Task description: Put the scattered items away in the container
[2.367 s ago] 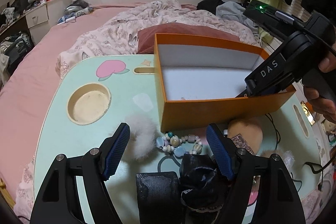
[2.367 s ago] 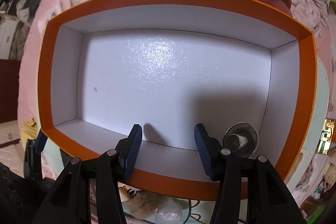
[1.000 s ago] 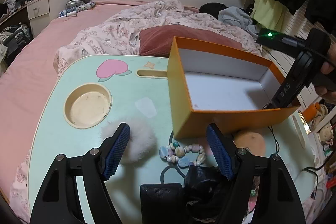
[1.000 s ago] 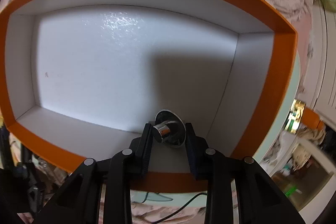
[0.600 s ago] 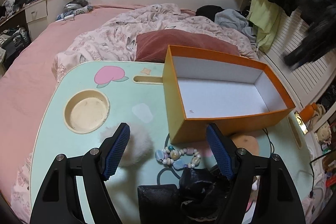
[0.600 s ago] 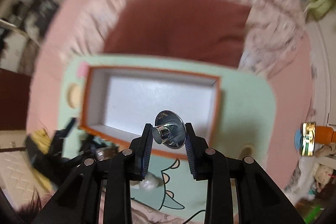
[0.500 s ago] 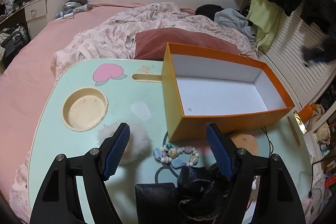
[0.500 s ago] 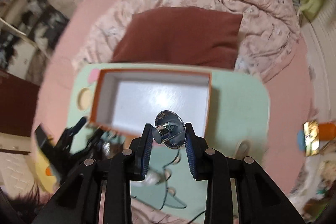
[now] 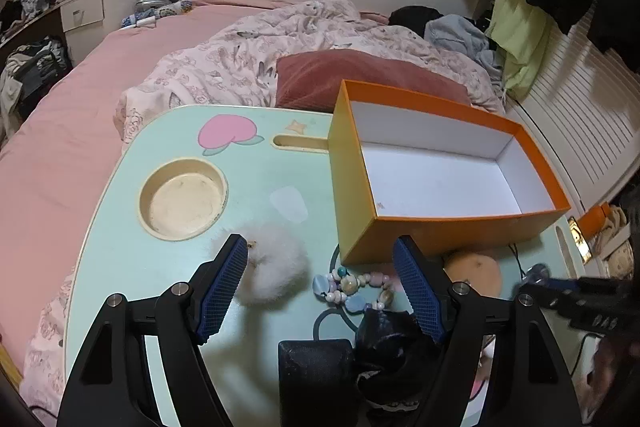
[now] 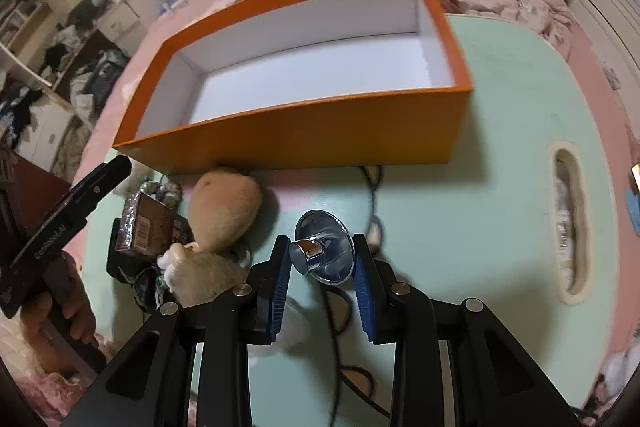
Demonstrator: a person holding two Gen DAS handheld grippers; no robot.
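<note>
The orange box (image 9: 440, 227) with a white, empty inside stands on the mint lap table (image 9: 120, 247). My right gripper (image 10: 320, 253) is shut on a shiny metal knob with a round flange (image 10: 334, 251), above the table in front of the box (image 10: 300, 135). It shows blurred at the right edge of the left wrist view. My left gripper (image 9: 320, 251) hangs open over a white fluffy pompom (image 9: 272, 267) and a bead bracelet (image 9: 352, 287), touching neither. A tan puff (image 10: 224, 207) lies against the box's front wall.
A black block (image 9: 316, 375) and crumpled black cloth (image 9: 384, 343) lie near the table's front edge. A brown packet (image 10: 148, 223) and a small plush (image 10: 200, 267) sit beside the puff. The table has a cup recess (image 9: 182, 199) and a slot (image 10: 568, 227). Bed and pillow lie behind.
My right gripper closed on the metal knob inside the box, lifted it out and swung round to the box's front side over the table. The left gripper stayed put.
</note>
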